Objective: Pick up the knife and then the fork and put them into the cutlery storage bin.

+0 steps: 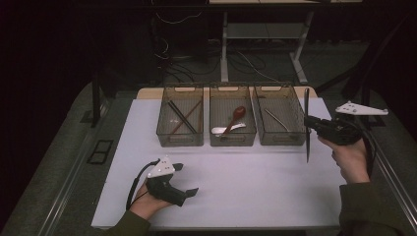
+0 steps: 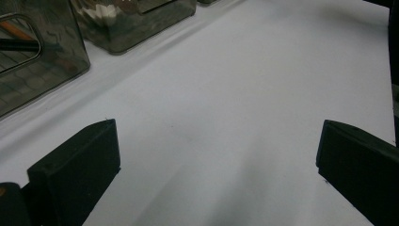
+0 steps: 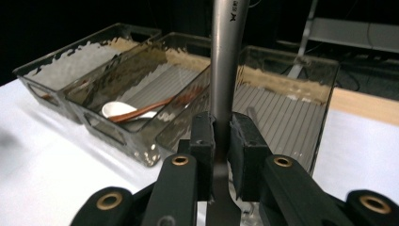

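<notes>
Right hand-held gripper (image 3: 221, 141) clamps metal utensil (image 3: 224, 70); handle stamped.

Looks like a lab or test room: dark walls, a white table (image 1: 236, 182) set as a staged work surface, three clear bins (image 1: 229, 122) lined up at its far side, loose cables (image 1: 172, 59) on grey carpet beyond, legs of a height-adjustable desk (image 1: 224, 49) at the far end, a rail along the left edge

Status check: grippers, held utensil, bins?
Right gripper shut on metal utensil, upright beside right bin. Left gripper open, empty, on table. Nothing blocking the bin.
</notes>
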